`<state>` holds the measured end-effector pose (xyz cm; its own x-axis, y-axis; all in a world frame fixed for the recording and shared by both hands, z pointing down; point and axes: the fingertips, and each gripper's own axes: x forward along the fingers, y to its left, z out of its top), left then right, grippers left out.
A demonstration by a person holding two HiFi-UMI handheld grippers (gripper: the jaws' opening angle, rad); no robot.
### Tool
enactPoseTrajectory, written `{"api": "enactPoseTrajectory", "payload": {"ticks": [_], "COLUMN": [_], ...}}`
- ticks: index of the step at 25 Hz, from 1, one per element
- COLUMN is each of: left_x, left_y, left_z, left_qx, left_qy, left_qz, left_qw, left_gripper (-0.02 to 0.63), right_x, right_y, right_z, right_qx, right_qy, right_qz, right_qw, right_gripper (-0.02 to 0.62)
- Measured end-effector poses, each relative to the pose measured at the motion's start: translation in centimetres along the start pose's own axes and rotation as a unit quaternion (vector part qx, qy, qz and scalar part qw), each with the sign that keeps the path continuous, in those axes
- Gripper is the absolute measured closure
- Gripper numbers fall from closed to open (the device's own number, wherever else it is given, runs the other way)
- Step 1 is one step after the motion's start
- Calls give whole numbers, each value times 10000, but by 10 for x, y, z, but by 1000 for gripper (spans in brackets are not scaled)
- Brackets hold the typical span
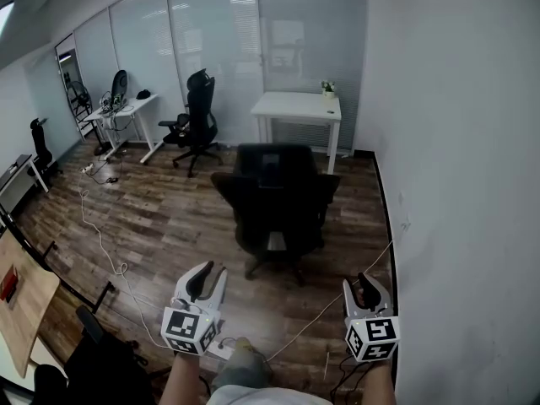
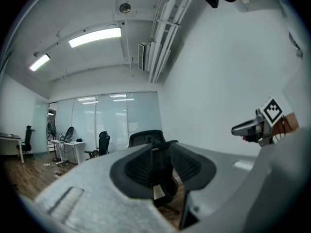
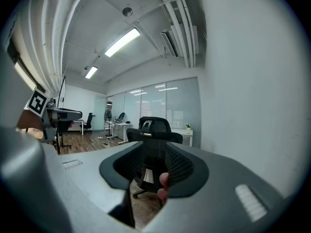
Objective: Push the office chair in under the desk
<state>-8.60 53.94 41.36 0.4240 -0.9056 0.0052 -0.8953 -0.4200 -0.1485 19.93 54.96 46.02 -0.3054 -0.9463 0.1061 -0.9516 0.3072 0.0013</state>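
Left gripper (image 1: 207,273), right gripper (image 1: 364,287): jaws parted, empty, short of office chair (image 1: 277,201). Press backrest evenly on both sides; steer straight toward desk (image 1: 297,106).

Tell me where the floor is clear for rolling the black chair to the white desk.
Bare floor runs between the chair and the right wall, and from chair to desk. Crowded: a cable crosses this side of the chair; more cables trail on the left.
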Motion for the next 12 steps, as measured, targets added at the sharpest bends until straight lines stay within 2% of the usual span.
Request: {"api": "enactPoseTrajectory", "payload": {"ticks": [6,12], "left_x": [18,65], "left_y": [10,36], "left_z": [-15,-27], "left_qx": [-60,-173], "left_qy": [-21,-104], "left_qz": [12,-19], "left_qw": [10000,9998], "left_gripper": [489,489], "right_x": [25,74], "right_y": [-1,-15], "right_z": [-7,-10], "right_qx": [-64,-128], "right_qy": [-5,16], "right_qz": [69,30], "right_qw": [10000,9999], "right_gripper": [476,476]}}
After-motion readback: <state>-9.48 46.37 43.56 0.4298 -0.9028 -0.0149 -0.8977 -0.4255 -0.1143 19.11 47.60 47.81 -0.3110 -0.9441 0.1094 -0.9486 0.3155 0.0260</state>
